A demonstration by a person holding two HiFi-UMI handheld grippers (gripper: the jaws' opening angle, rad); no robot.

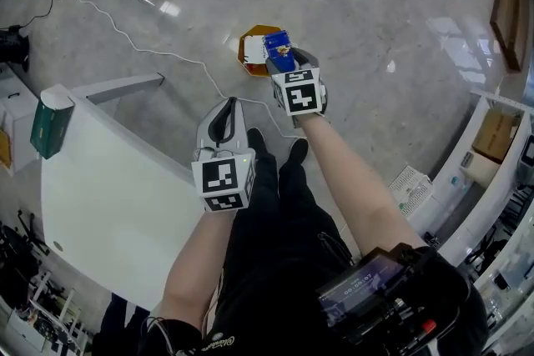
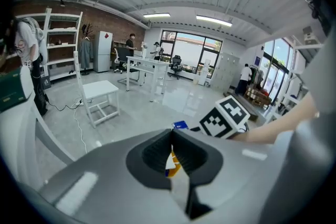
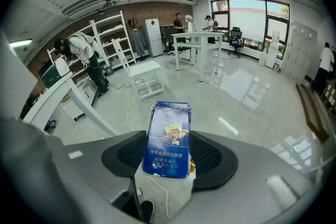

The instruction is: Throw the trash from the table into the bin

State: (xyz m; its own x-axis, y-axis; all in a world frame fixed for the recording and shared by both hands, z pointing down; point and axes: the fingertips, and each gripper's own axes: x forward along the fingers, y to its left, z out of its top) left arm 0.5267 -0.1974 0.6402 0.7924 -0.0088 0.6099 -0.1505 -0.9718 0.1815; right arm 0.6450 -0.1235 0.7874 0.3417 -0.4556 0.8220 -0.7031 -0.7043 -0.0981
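My right gripper (image 1: 284,61) is shut on a blue printed packet (image 1: 278,44), held directly over an orange bin (image 1: 250,47) with a white liner on the floor. In the right gripper view the blue packet (image 3: 168,139) stands upright between the two dark pads of the right gripper (image 3: 168,159), with the bin's white liner (image 3: 163,189) right below. My left gripper (image 1: 224,122) hangs lower left of it, nearer my legs, shut and holding nothing. Through the left gripper (image 2: 170,147) I see a sliver of the bin (image 2: 172,163) and the blue packet (image 2: 180,125) beyond.
A white table (image 1: 100,188) stands to the left with a green box (image 1: 50,127) at its far end. A white cable (image 1: 150,52) runs across the glossy grey floor towards the bin. My feet (image 1: 275,150) stand just short of the bin.
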